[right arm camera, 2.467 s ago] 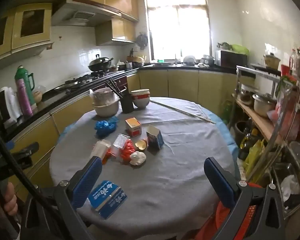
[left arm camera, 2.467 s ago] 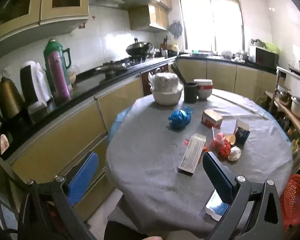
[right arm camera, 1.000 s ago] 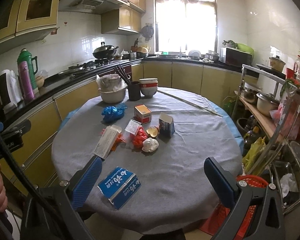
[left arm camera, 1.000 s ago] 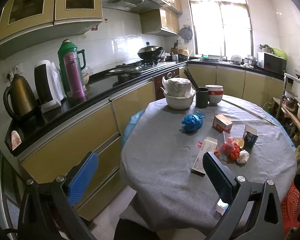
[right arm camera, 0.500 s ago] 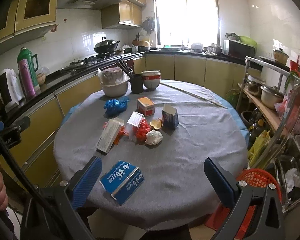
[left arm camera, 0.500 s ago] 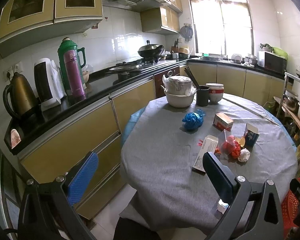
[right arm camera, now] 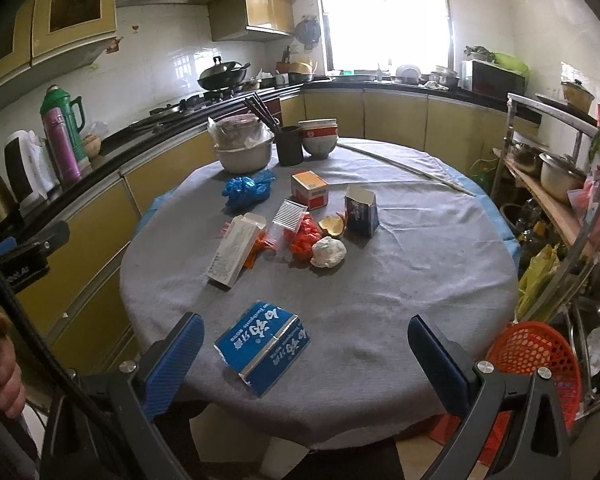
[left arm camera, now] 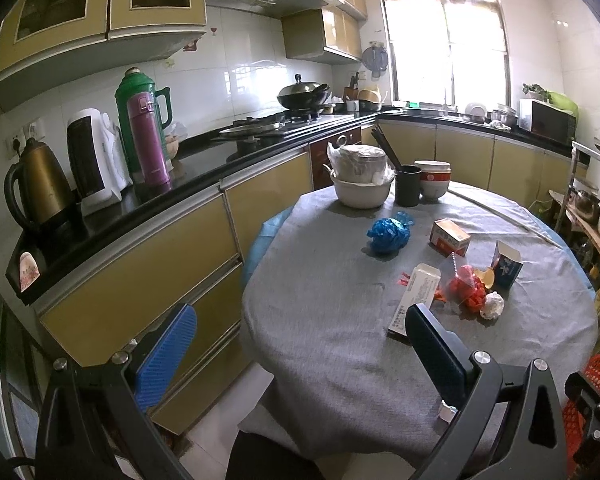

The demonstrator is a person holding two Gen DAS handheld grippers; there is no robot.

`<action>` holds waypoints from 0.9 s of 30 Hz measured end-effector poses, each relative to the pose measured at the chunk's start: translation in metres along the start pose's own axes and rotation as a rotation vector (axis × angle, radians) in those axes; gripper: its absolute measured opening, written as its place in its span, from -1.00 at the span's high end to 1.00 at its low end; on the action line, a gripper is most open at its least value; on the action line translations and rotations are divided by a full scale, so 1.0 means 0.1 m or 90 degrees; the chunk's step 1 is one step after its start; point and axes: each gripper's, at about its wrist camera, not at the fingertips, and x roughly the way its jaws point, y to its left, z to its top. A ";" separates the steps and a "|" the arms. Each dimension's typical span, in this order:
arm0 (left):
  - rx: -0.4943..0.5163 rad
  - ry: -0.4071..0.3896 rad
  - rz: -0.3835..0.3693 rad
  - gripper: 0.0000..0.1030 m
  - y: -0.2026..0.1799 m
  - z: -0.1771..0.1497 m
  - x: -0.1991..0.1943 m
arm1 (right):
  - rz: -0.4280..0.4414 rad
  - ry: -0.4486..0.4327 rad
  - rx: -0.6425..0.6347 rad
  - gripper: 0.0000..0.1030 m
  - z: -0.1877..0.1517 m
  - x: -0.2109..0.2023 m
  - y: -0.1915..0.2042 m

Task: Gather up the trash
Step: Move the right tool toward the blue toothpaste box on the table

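**Both jaws spread wide, trash waiting on the round counter**

Left wrist view: my left gripper (left arm camera: 300,356) sits low in the frame with its jaws wide apart and nothing between them. The round counter (left arm camera: 332,320) with its grey cloth fills the centre and right. On it, mid-right, I see a crumpled blue bag (left arm camera: 388,235), an orange-and-white box (left arm camera: 449,237) just to its right, and lower down a long white carton (left arm camera: 414,298) lying flat. Touching that carton's right side is a red plastic wrapper (left arm camera: 466,286), with a white paper ball (left arm camera: 493,305) at its lower right and a small blue open carton (left arm camera: 507,266) standing beside them. At the top of the counter sit a lidded pot in a basin (left arm camera: 362,182), a black cup of chopsticks (left arm camera: 407,190) and stacked bowls (left arm camera: 434,182). A red basket (left arm camera: 598,376) peeks in at the lower right edge.

Right wrist view: my right gripper (right arm camera: 300,360) also has its jaws fully parted, gripping nothing. Between the jaws in the frame, lower centre, a flattened blue box (right arm camera: 262,346) lies near the counter's close edge. The remaining litter clusters mid-frame, including an orange peel (right arm camera: 332,225) beside the small blue carton. The red basket stands on the floor at lower right, beside the counter.
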 end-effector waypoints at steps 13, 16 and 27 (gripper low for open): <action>-0.006 0.003 -0.003 -1.00 0.04 -0.01 0.02 | -0.012 -0.019 0.003 -0.99 0.01 -0.05 0.05; -0.007 0.005 -0.004 -1.00 0.04 -0.02 0.03 | -0.015 -0.038 0.014 -0.99 0.02 -0.10 0.01; -0.007 0.008 -0.007 -1.00 0.02 -0.04 0.05 | -0.021 -0.042 0.019 -0.99 0.03 -0.09 0.01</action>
